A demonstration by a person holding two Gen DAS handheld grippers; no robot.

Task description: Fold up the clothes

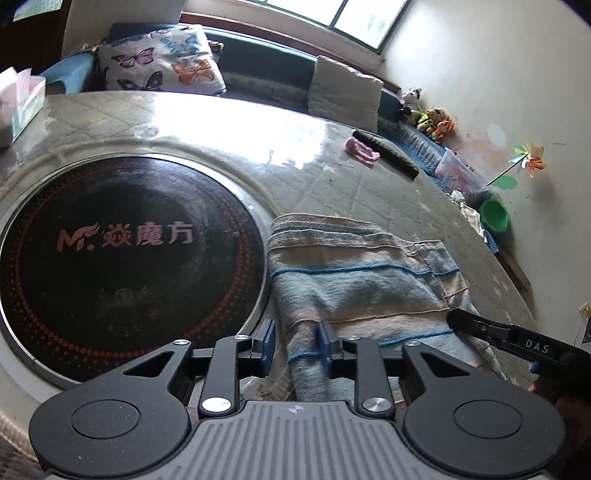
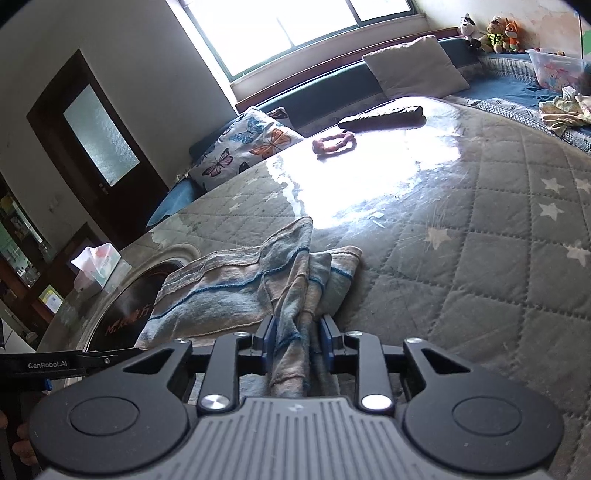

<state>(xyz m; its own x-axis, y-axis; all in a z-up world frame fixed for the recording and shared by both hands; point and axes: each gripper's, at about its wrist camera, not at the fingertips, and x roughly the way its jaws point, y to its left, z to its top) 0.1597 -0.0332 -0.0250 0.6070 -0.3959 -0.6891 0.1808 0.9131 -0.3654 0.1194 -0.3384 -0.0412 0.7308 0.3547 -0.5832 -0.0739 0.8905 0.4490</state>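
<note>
Nearest, two black two-finger grippers with blue pads are seen, their bodies cut off by the lower frame edges. The right gripper (image 2: 296, 338) is pinched onto a bunched fold of the striped blue-and-beige woven cloth (image 2: 236, 291), and the part of that fold behind the pads is hidden. The left gripper (image 1: 294, 341) straddles the cloth's near edge; its left pad appears to stand clear of the fabric, and whether the right pad presses on it cannot be told. The cloth lies partly folded on the grey quilted, star-printed table cover (image 2: 480, 240), beside the round black glass heater plate (image 1: 125, 258) ringed in metal, one corner overlapping that ring. Farther off, glare washes out the cover's middle. Beyond it lie one pink knitted item (image 1: 362, 148) and one long dark object (image 1: 388, 155), hard to identify. Two cushions rest on the bench: one butterfly-printed (image 1: 162, 61), one plain grey (image 1: 343, 94). Three small plush toys (image 2: 489, 33) sit in the far corner.
</note>
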